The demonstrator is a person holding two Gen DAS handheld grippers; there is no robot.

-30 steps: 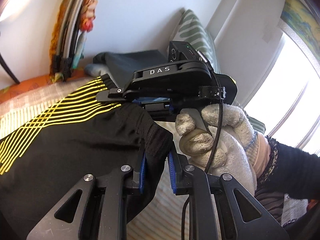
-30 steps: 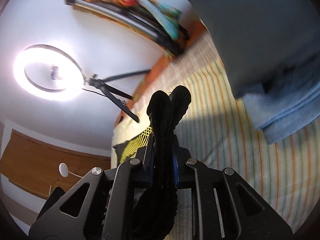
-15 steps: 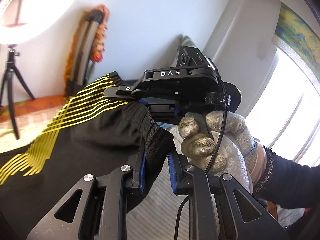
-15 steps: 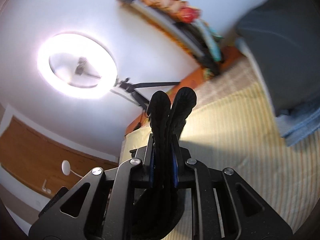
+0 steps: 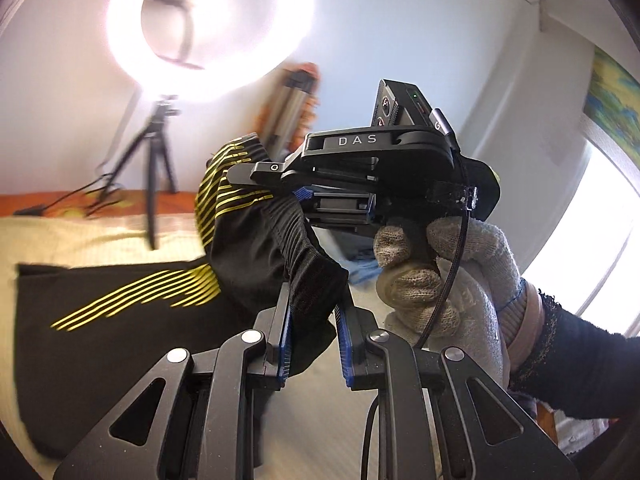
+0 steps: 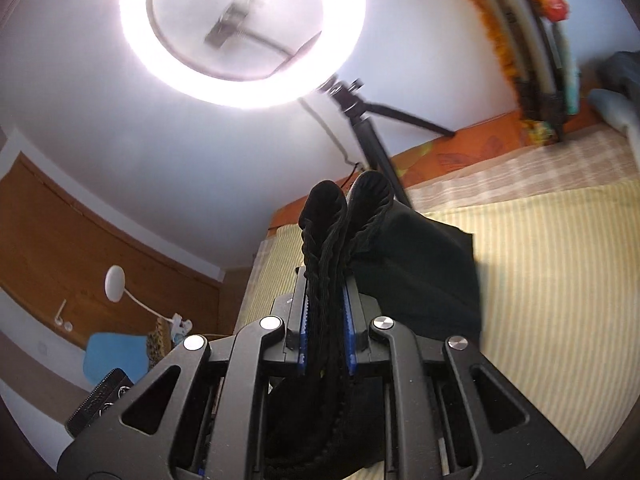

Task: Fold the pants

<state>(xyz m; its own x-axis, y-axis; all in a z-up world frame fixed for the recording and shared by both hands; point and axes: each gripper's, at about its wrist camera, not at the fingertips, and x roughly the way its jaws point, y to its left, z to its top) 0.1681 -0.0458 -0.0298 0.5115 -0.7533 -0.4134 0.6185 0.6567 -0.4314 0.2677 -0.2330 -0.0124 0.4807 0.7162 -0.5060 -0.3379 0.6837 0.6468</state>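
Black pants with yellow stripes lie partly on the striped bed, their near end lifted. My left gripper is shut on a bunched black hem of the pants. In the left wrist view the right gripper, held by a gloved hand, pinches another edge of the same pants just beyond. In the right wrist view my right gripper is shut on doubled ribbed black fabric that sticks up past its pads; more of the pants hangs behind it over the bed.
A lit ring light on a tripod stands by the wall at the bed's far side. Rolled mats lean against the wall. The striped bed cover spreads right. A window is at the right.
Both grippers have swung leftwards and risen with the pants still gripped. The ring light has come into the middle of both views, and the grey and blue bedding has slid out of sight.
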